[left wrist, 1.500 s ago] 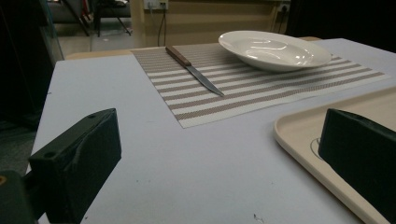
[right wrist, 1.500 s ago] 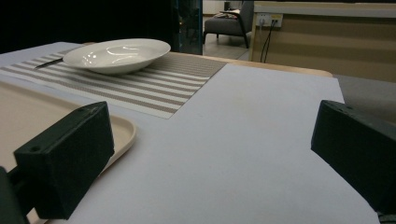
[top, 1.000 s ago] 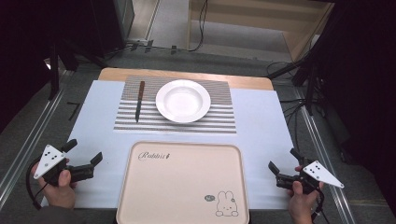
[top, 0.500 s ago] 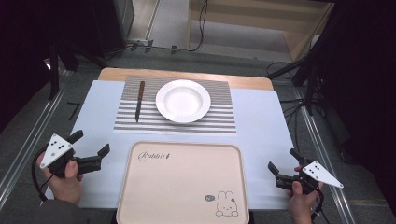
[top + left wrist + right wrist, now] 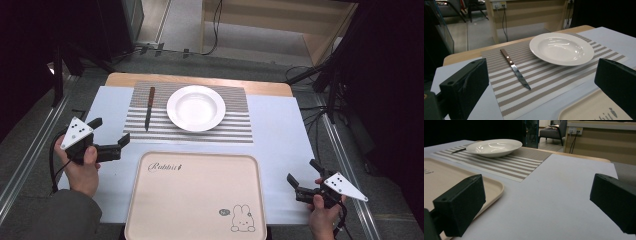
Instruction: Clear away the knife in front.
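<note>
Just ahead of the left gripper (image 5: pixel 110 134), whose jaws gape wide and empty, the knife (image 5: pixel 149 107) lies flat on the striped placemat (image 5: pixel 235 130) beside the white plate (image 5: pixel 196 108), while the right gripper (image 5: pixel 300 175) rests open and empty past the tray (image 5: pixel 195 200)

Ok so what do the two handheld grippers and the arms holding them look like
Both the left gripper and the right gripper are black with two blocky black fingers, a grey three-cornered plate with dark dots on top, and a trailing black cable. The left forearm wears a grey sleeve.
</note>
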Motion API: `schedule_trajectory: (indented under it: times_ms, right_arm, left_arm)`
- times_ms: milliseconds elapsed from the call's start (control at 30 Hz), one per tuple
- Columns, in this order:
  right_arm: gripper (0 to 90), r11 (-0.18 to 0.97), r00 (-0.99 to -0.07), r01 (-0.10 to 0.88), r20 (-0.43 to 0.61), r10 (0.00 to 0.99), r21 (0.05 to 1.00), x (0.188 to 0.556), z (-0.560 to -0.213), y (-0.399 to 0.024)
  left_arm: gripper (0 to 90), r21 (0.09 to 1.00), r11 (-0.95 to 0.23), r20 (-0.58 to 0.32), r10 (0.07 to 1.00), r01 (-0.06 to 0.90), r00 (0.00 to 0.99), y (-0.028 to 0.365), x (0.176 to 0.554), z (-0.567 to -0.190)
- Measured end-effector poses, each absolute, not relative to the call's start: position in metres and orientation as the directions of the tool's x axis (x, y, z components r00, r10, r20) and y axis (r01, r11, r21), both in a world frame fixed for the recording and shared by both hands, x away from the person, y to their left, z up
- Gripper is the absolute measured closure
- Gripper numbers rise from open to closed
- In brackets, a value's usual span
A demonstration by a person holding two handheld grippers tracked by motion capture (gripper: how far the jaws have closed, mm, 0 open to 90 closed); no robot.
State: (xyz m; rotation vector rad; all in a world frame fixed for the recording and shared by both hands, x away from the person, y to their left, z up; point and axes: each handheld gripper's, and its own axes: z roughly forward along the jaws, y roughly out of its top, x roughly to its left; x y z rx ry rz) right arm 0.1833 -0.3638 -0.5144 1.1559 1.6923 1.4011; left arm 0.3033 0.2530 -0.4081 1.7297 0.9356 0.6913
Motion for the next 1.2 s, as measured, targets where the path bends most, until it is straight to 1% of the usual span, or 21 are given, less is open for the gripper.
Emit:
schedule_trajectory:
  times_ms: [300, 567, 833, 1200]
  right_arm:
    - [0.0, 0.04, -0.402, 0.224, 0.055, 0.914, 0.974, 0.183, -0.514, -0.364]
    - [0.0, 0.045, -0.404, 0.224, 0.051, 0.913, 0.974, 0.183, -0.514, -0.364]
    - [0.0, 0.044, -0.409, 0.224, 0.053, 0.911, 0.973, 0.183, -0.514, -0.364]
    - [0.0, 0.047, -0.411, 0.224, 0.051, 0.91, 0.974, 0.183, -0.515, -0.364]
  left_arm:
    - [0.0, 0.935, -0.186, -0.006, 0.842, 0.301, 0.54, 0.249, 0.329, -0.41]
    - [0.0, 0.927, -0.202, -0.003, 0.839, 0.316, 0.544, 0.24, 0.357, -0.408]
    - [0.2, 0.923, -0.21, 0.0, 0.838, 0.322, 0.545, 0.232, 0.375, -0.408]
    - [0.9, 0.901, -0.224, -0.005, 0.85, 0.371, 0.527, 0.226, 0.407, -0.413]
